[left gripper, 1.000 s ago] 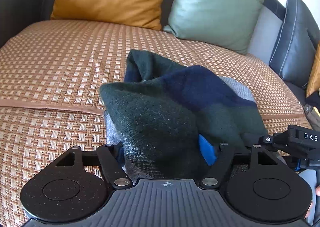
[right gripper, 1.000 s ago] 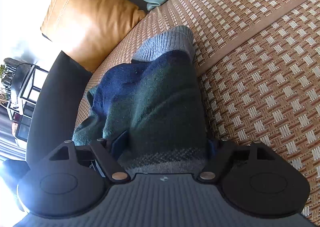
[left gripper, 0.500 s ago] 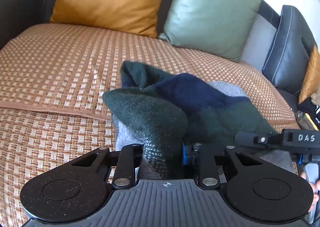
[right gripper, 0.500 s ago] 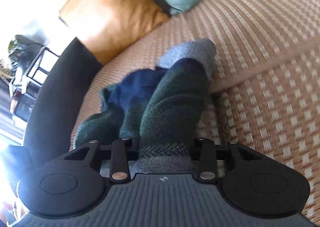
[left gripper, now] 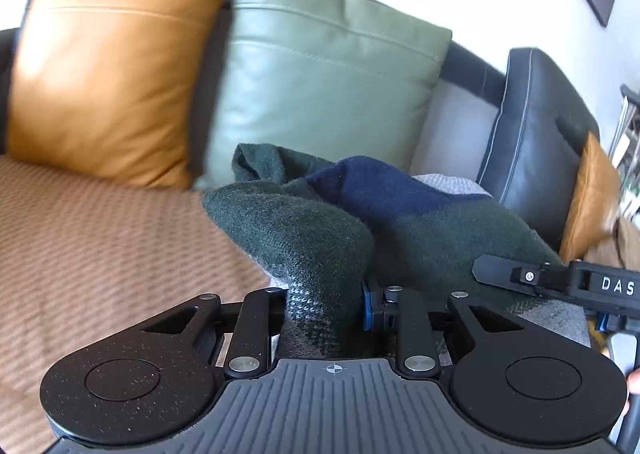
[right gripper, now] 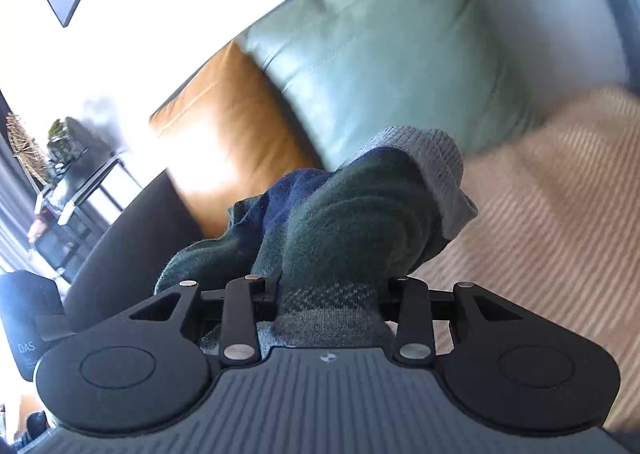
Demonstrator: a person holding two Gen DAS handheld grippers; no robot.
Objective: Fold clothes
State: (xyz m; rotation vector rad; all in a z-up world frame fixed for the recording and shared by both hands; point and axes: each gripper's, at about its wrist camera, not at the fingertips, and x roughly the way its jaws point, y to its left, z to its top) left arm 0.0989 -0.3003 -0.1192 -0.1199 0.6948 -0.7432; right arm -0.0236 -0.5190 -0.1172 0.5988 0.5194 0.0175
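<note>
I have the left gripper clamped on a bunched edge of the sweater, and the right gripper clamped on the grey-banded hem, both having just closed on the knit. The sweater hangs between them, near me, in front of the sofa's woven seat and its cushions. I judge it soft, thick and limp, light enough but prone to sagging and bunching. Corners of the hem look the best hold; mid-cloth grabs would drag loose layers.
</note>
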